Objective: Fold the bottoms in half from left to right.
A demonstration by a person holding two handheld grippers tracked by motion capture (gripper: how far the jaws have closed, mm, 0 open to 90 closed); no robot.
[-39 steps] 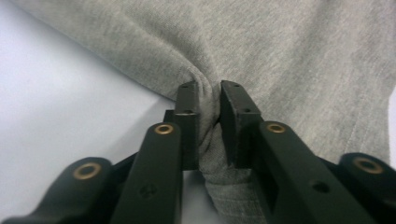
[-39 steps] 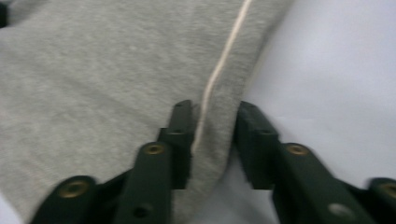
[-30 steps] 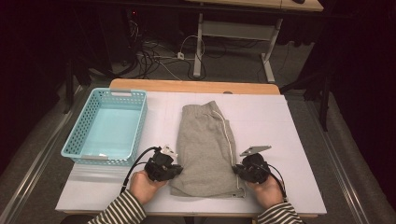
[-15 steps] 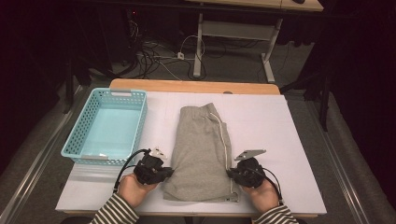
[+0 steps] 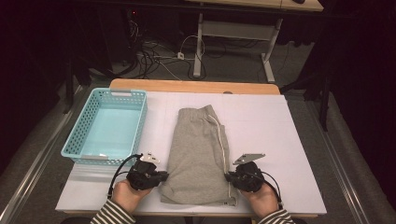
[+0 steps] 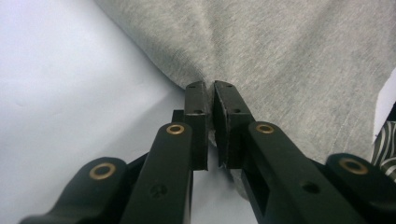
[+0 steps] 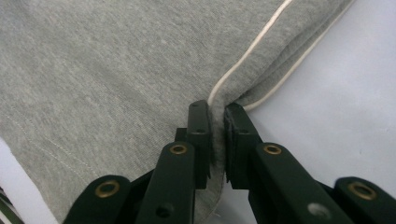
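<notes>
Grey shorts (image 5: 201,158), soft and limp, lie mid-table beside the basket (image 5: 106,127), pinched at their near side edges by the left gripper (image 6: 213,88) and right gripper (image 7: 216,109), likely sagging between those holds when lifted.
</notes>
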